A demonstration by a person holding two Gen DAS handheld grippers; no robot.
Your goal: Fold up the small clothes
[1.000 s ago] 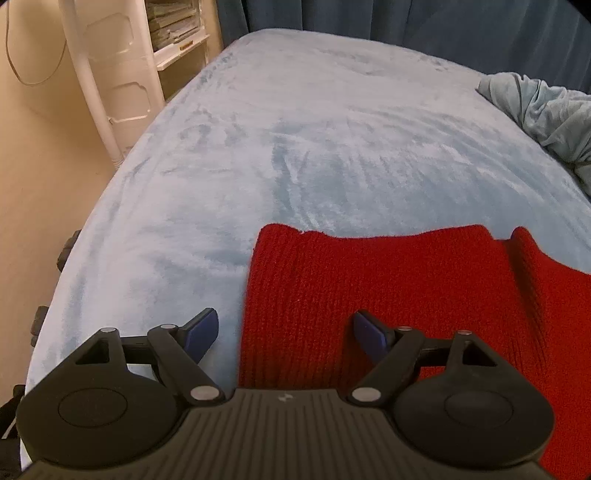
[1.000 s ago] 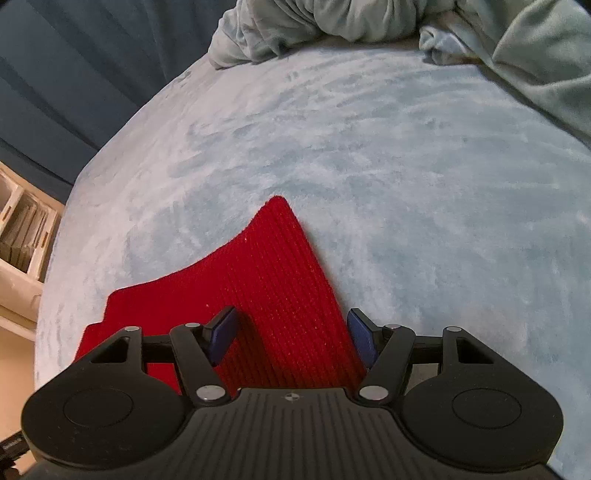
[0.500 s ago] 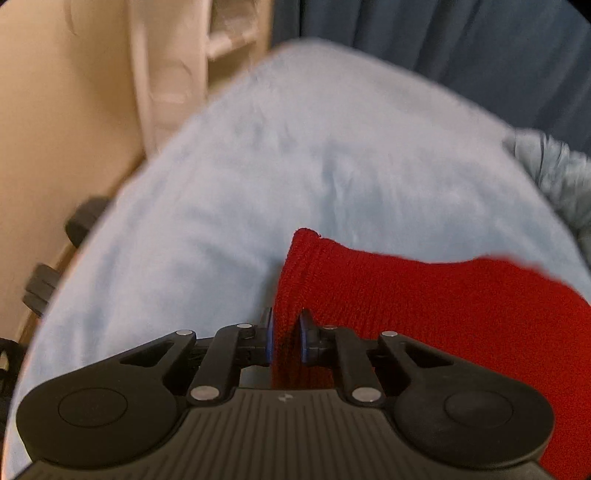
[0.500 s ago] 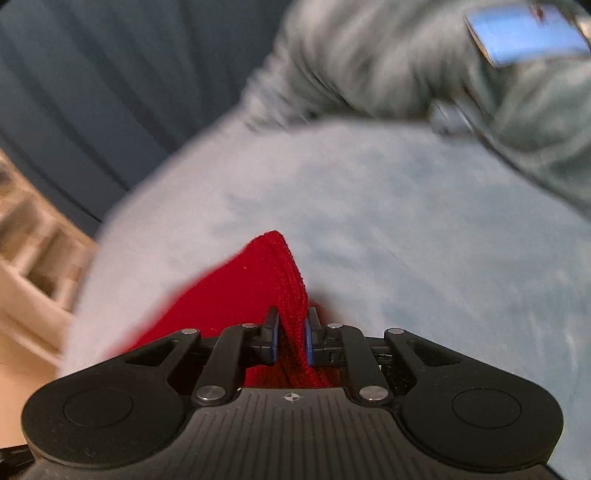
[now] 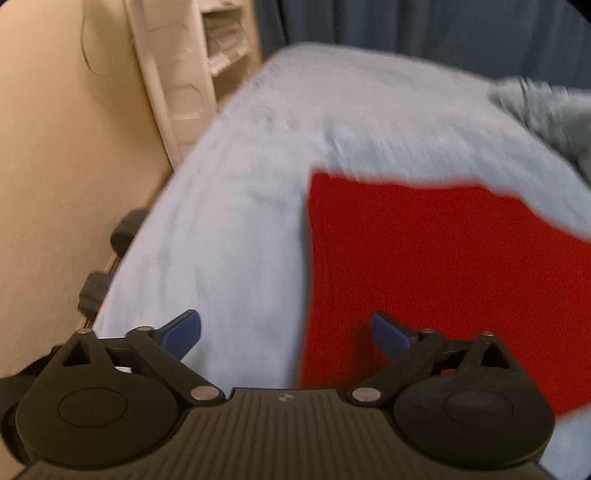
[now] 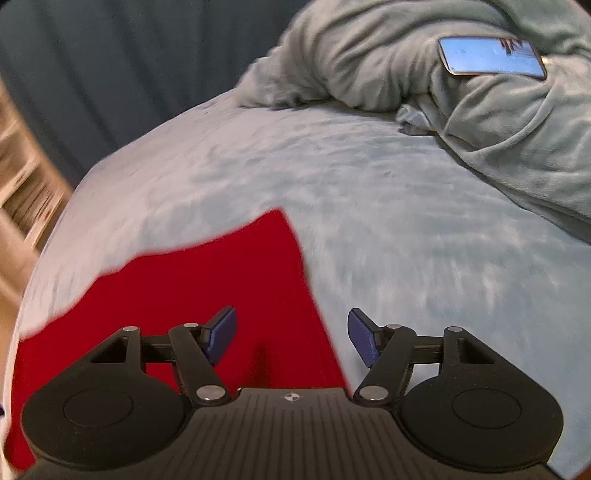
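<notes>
A red knitted garment [image 5: 424, 258] lies flat on the light blue fleece bed cover [image 5: 266, 184]. My left gripper [image 5: 286, 336] is open and empty above the garment's near left edge. In the right wrist view the same red garment [image 6: 221, 280] shows with one far corner pointing away. My right gripper [image 6: 291, 334] is open and empty over the garment's near right edge. Both views are blurred by motion.
A bunched grey-green blanket [image 6: 424, 66] lies at the far right of the bed with a phone [image 6: 491, 61] on it. A white shelf unit [image 5: 207, 66] stands past the bed's left edge, and a dark curtain [image 5: 424, 33] hangs behind.
Both grippers shut on the garment's near edge half a second ago and lifted it forward. Now both are open again and the garment lies flat in a shorter shape.
</notes>
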